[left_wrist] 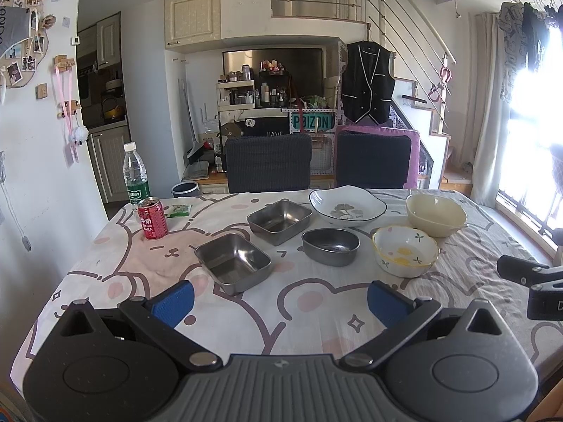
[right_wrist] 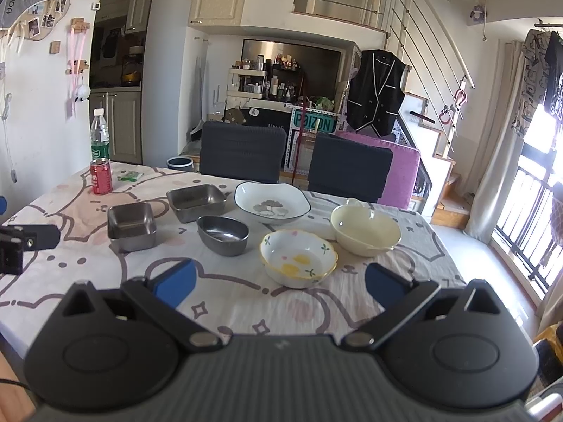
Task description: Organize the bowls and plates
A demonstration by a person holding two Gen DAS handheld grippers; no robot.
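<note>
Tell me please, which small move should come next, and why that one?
Probably ease the right gripper forward to the flowered bowl. Both grippers are open and empty, the left gripper over bare tablecloth. Every dish stands apart, unstacked, and this bowl lies just ahead of the right fingers, beside the cream bowl it might nest in.

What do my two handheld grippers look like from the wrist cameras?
Both match: the left gripper and right gripper have black angular linkage arms with silver pivot bolts, rounded black housings, a ribbed grey centre plate, and fingers tipped with textured blue pads. No sleeves are visible.
</note>
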